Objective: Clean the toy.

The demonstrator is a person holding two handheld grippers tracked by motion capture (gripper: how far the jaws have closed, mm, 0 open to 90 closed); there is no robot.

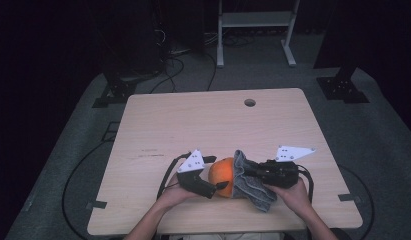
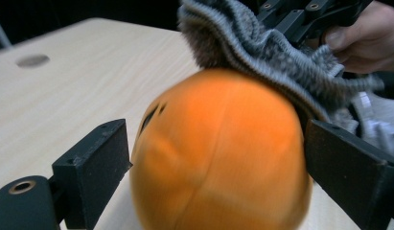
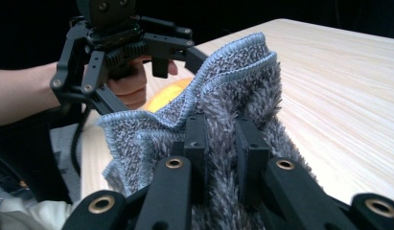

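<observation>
Left gripper (image 1: 220, 186): jaws wide, one on each side of the orange ball (image 2: 218, 153); whether the pads press on it I cannot tell.
Right gripper (image 3: 218, 143): jaws closed tight on the grey cloth (image 3: 223, 100).
Cloth: draped against the ball's right side, touching it.
Ball: near edge of the table (image 1: 203, 120), between the grippers.
Room: dark, grey carpet, cables, white frame at the far side.
Hands: both enter from the near edge, grippers pointing inward.

An orange ball (image 2: 218, 153) sits between the left gripper's (image 2: 218, 163) two black jaws, which stand wide at either side of it. A grey towel (image 2: 271, 57) drapes over its top, pinched by the right gripper (image 2: 305, 19) on the wooden table (image 2: 65, 96)
</observation>
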